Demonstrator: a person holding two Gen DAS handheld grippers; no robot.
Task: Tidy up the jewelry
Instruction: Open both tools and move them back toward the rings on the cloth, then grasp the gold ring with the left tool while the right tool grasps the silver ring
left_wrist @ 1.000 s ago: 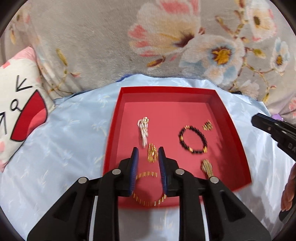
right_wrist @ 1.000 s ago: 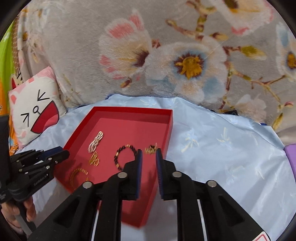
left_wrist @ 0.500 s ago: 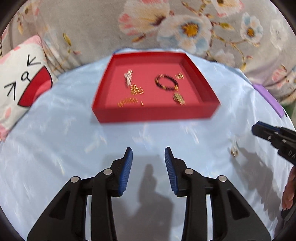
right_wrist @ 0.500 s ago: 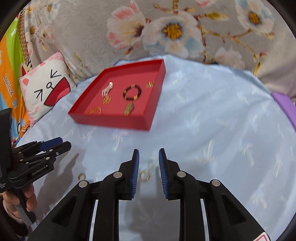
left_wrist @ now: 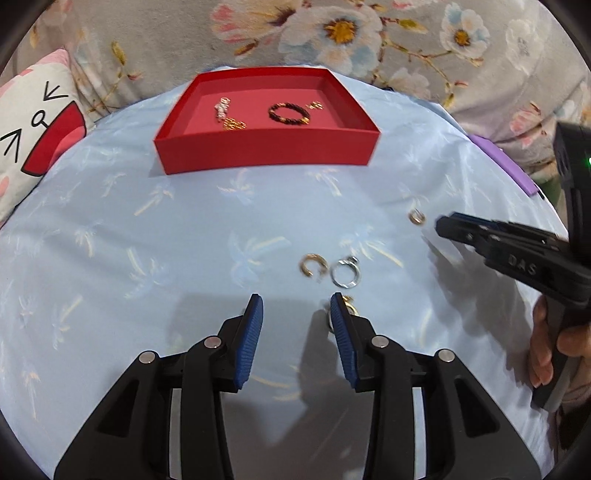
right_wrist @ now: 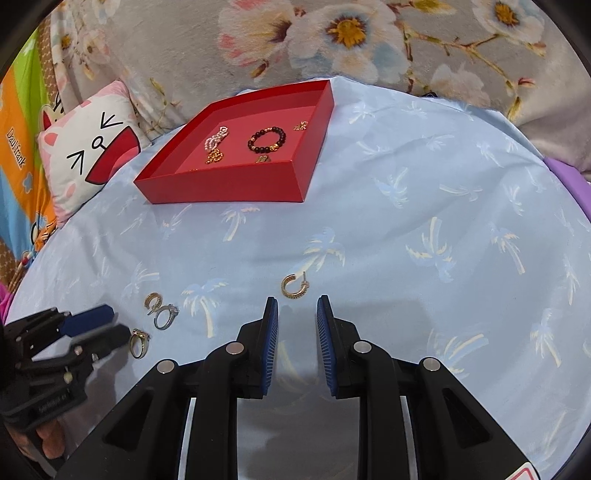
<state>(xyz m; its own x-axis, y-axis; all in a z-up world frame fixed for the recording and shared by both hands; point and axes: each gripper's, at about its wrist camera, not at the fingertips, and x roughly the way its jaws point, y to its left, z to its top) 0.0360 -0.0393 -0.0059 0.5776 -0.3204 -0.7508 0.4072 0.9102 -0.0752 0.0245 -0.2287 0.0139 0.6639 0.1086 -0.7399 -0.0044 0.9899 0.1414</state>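
Observation:
A red tray (left_wrist: 266,157) (right_wrist: 225,188) sits at the far side of the blue cloth and holds a dark bead bracelet (left_wrist: 289,112) (right_wrist: 267,139), a pearl piece (right_wrist: 216,137) and small gold pieces. On the cloth lie a gold hoop earring (left_wrist: 313,265) (right_wrist: 152,301), a silver ring (left_wrist: 345,273) (right_wrist: 166,315), a gold ring (right_wrist: 139,343) partly hidden by my left finger, and another gold hoop (right_wrist: 294,286) (left_wrist: 416,216). My left gripper (left_wrist: 296,306) is open and empty just short of the rings. My right gripper (right_wrist: 294,306) is open and empty just behind the hoop.
A cat-face cushion (left_wrist: 33,133) (right_wrist: 92,155) lies at the left. A floral blanket (left_wrist: 332,33) lies behind the tray. A purple object (left_wrist: 506,166) sits at the cloth's right edge.
Both grippers have pulled back from over the tray to the near part of the cloth and opened wider. The loose rings and hoops have come into view.

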